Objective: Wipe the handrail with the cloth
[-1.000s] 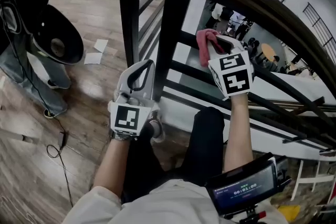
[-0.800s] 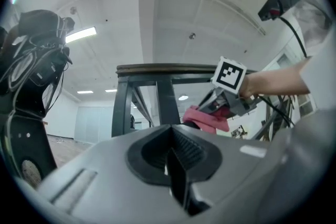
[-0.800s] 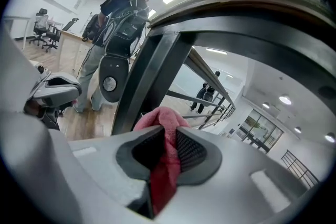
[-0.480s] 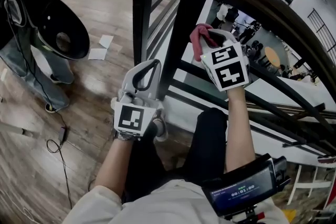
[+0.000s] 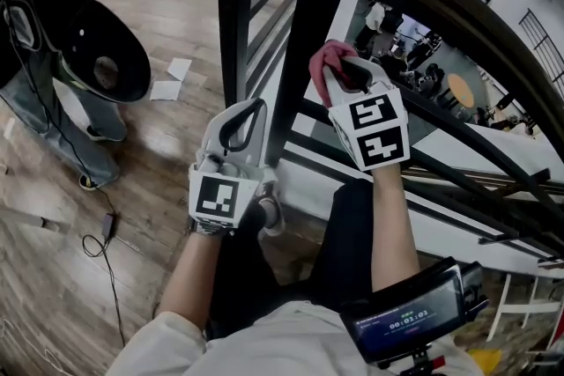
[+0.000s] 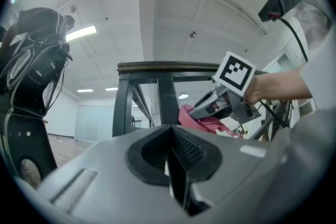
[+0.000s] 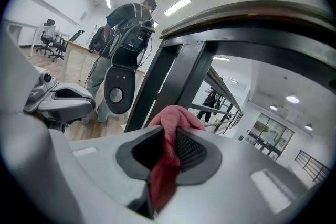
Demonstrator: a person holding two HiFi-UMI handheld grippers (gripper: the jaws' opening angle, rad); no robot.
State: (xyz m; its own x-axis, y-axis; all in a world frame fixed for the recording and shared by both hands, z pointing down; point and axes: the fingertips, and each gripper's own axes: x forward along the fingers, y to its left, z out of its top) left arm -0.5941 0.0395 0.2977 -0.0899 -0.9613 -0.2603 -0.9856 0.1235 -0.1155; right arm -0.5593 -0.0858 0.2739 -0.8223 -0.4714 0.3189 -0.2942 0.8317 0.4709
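Snugly in right tongs [image 7: 167, 139]: cloth [image 7: 174, 115]

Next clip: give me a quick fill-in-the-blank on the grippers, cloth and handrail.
The right gripper is ____ on a pink fabric cloth.
The left gripper, jaws together, holds ____.
The cloth sits ____ the dark curved wooden handrail.
Missing: shut; nothing; below.
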